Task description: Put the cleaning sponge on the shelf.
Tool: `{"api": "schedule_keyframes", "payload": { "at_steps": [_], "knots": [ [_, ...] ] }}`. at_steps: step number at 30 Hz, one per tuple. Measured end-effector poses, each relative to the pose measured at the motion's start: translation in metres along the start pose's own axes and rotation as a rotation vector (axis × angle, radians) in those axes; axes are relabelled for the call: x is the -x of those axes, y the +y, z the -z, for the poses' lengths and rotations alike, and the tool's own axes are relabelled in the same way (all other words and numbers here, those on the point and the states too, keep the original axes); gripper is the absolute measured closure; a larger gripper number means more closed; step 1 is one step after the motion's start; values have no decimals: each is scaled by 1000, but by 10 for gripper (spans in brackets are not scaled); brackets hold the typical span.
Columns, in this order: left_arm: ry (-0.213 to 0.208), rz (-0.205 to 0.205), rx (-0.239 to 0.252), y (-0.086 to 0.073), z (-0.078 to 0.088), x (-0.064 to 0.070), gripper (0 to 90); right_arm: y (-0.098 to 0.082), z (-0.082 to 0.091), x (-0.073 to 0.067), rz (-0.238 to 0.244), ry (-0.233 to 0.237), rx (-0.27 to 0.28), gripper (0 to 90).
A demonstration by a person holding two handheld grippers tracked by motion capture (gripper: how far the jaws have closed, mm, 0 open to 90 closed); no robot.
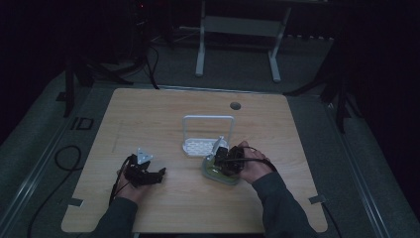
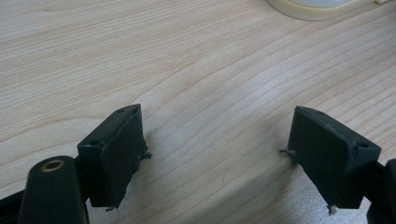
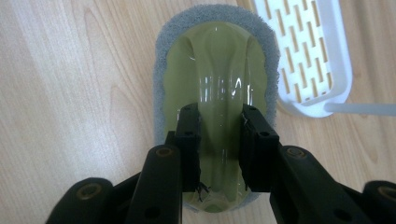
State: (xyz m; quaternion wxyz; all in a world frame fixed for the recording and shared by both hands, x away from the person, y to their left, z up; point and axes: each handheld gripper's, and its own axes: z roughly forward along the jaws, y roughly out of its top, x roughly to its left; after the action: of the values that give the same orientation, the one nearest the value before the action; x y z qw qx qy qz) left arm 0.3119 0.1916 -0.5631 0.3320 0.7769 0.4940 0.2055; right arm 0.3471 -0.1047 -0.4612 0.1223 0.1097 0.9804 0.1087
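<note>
The right gripper (image 3: 219,149) stands over the scrubber (image 3: 215,70), its jaws pinched on the raised ridge of the olive-green handle. The scrubber lies flat on the table (image 1: 163,208), grey pad down, just beside the white rack (image 3: 308,56). The left gripper (image 2: 217,154) rests well apart from the scrubber, jaws spread wide over bare wood, holding nothing

So the scrubber (image 3: 215,93) sits flat on the table (image 1: 163,109), toward the near right, with the right gripper (image 3: 219,149) straddling its raised middle grip from above. Just behind it and touching-close stands the slotted rack (image 1: 208,134). Well off to the left, the left gripper (image 1: 148,173) rests on the bare tabletop.
</note>
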Motion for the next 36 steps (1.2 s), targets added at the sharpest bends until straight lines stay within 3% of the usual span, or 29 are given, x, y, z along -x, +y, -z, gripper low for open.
{"api": "schedule_keyframes", "payload": {
  "at_steps": [8, 36],
  "knots": [
    [0, 0, 0, 0, 0, 0, 187, 3, 1, 1, 12, -20, 32, 716],
    [0, 0, -1, 0, 0, 0, 187, 15, 6, 6, 87, -107, 55, 717]
  ]
}}
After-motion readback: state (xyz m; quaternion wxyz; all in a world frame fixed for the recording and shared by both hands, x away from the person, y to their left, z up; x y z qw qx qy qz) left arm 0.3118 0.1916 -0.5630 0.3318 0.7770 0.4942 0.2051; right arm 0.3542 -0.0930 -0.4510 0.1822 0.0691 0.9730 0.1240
